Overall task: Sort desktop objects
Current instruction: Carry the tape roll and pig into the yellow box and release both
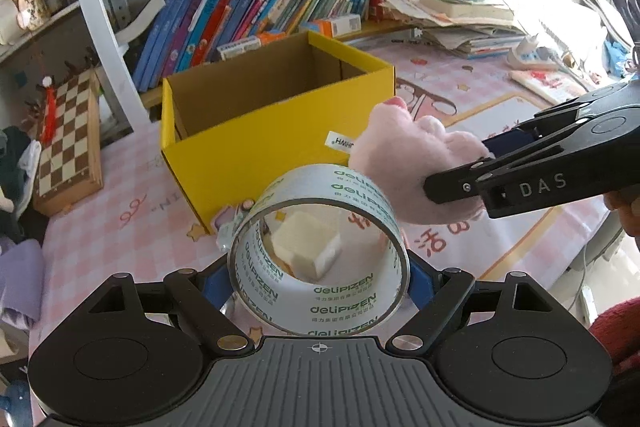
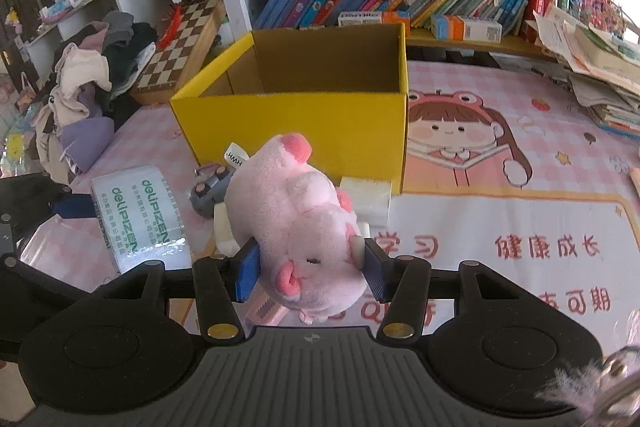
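Tape roll (image 1: 320, 259) clamped in left tongs (image 1: 318, 279), plush pig (image 2: 300, 223) squeezed in right tongs (image 2: 310, 271), both short of the yellow box (image 2: 304, 99); crowding together risks knocking either loose.

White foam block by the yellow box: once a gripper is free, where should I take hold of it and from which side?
Probably from above, gripper closing across the short width of the foam block. It lies flat on the desk mat with a long side against the yellow box, so that side looks blocked. The top and ends look open, though the pink plush pig hides its left end.
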